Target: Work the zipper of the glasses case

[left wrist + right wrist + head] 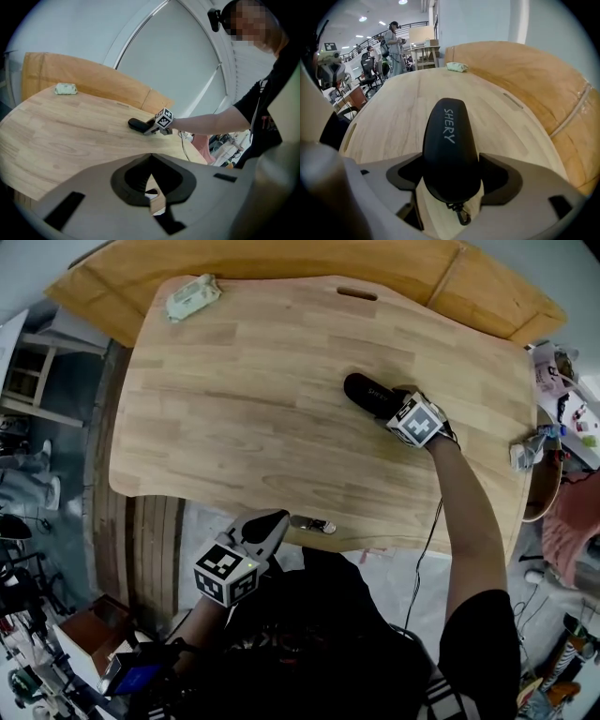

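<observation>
A black oval glasses case [368, 393] [450, 140] lies flat on the wooden table [244, 418], right of centre. My right gripper [386, 406] [452, 180] is open, its jaws wide on either side of the case's near end. The case's zipper pull [460, 214] hangs at that near end, between the jaws. My left gripper [272, 521] [150, 180] is shut with nothing in it, held low just off the table's front edge. The left gripper view shows the case [137, 124] and the right gripper [151, 128] in the distance.
A pale green packet [192, 296] [457, 67] lies at the table's far left corner. A hand slot [356, 293] is cut near the far edge. A small metal fitting [314, 523] sits at the front edge. Small items [525, 454] sit at the right edge.
</observation>
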Motion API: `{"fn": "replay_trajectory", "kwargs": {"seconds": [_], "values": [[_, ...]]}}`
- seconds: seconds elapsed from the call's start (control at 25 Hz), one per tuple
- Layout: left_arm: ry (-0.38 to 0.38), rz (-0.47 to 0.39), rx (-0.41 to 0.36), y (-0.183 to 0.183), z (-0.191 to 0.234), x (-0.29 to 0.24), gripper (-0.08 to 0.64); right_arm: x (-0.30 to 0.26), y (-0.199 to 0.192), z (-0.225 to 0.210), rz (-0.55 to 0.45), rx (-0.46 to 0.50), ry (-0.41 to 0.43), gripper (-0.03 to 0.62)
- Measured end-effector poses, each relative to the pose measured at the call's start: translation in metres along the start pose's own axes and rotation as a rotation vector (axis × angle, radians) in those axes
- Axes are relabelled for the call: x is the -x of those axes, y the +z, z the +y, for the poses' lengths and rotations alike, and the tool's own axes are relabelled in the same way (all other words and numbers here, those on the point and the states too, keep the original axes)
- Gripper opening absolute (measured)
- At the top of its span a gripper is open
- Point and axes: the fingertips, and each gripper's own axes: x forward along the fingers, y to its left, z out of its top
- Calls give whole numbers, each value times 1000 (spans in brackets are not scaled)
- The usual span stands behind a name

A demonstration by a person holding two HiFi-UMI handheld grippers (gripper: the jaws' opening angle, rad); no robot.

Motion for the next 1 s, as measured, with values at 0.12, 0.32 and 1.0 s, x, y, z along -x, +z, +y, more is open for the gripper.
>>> {"fn": "replay_trajectory", "kwargs": {"seconds": [0.12,0.32,1.0], "values": [[-3,2,11,0,-1,-1,11,-2,1,-1,7,17,-5,359],[-9,6,12,-3,1,0,11,-2,5,-2,-13,-5,-18,357],[-71,-52,33,14,10,3,11,81,76,37,-559,-543,201,341]]}}
